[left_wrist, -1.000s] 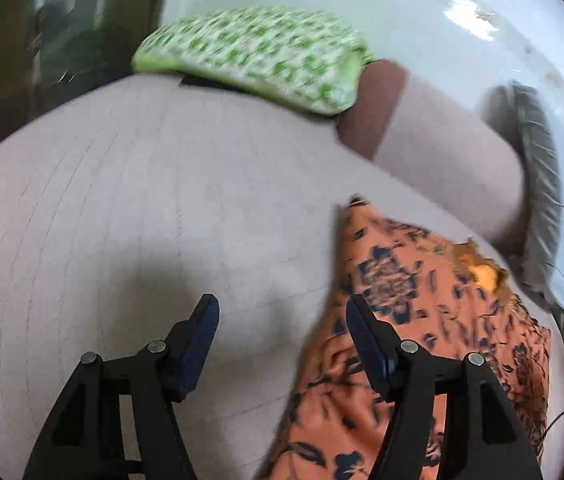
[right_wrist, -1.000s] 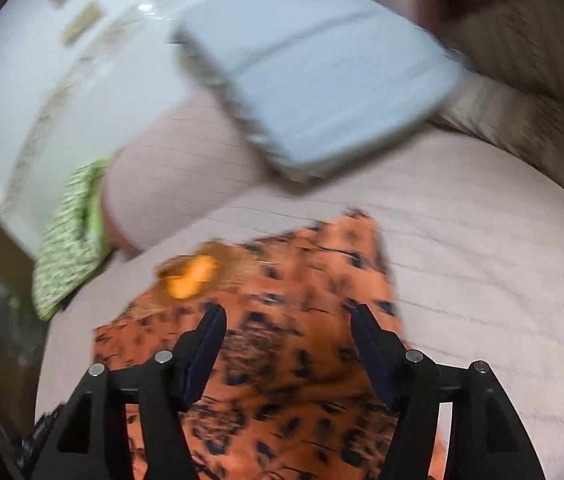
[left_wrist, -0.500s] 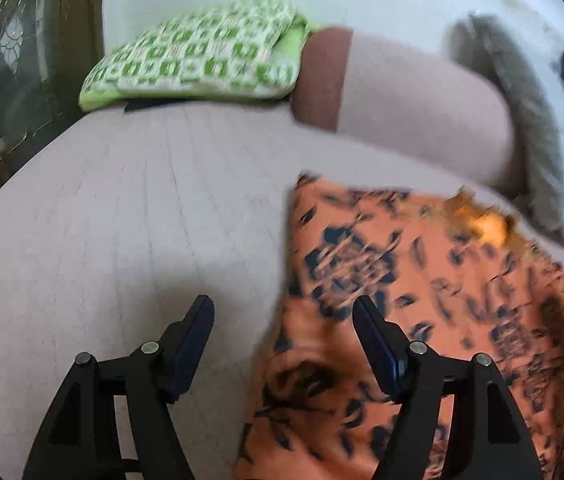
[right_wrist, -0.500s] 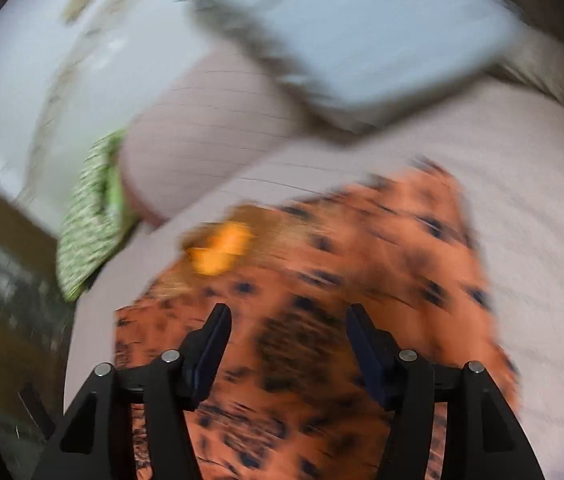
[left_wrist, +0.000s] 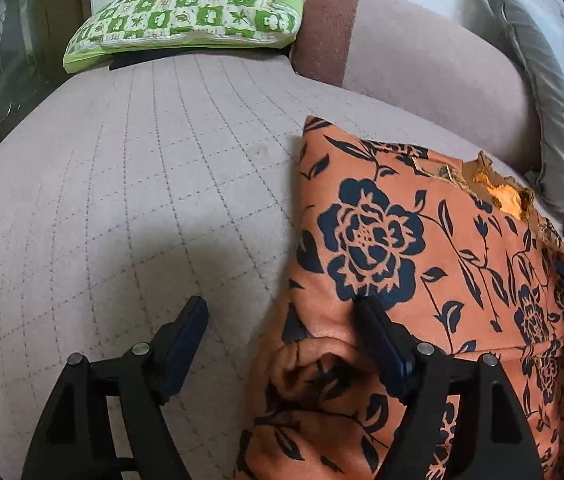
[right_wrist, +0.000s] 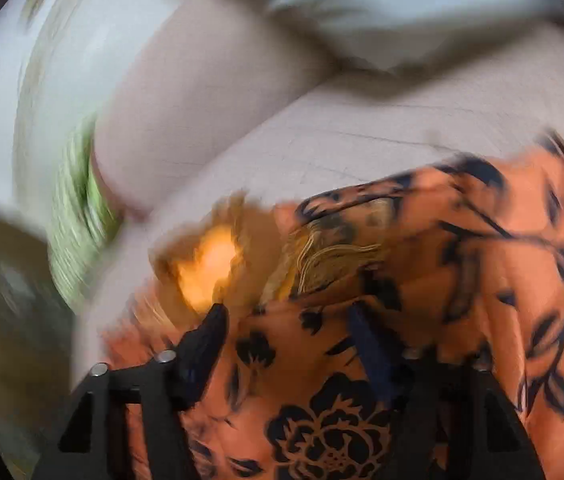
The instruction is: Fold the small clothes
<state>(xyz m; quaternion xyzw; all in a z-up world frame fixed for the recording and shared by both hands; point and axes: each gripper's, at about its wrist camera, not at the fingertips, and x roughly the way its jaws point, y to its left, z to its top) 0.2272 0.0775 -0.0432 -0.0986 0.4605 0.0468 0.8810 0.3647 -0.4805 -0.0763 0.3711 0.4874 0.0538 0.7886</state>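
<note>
Quilted pink sofa (left_wrist: 130,184) bears orange floral garment (left_wrist: 401,248), green cushion (left_wrist: 186,12).

The garment (left_wrist: 421,240) is orange with a dark navy print of roses, leaves and stems; near its neckline a patch (left_wrist: 505,196) is brighter orange edged in tan-gold. The bed (left_wrist: 122,184) is pale pink, quilted with a grid of fine dark stitching. The pillow (left_wrist: 190,12) is checked in green and cream with small leaf and flower motifs. The bolster (left_wrist: 421,60) is pale pink with a reddish-brown end band. Both hand-held grippers are black with dark blue pads (left_wrist: 186,332).
</note>
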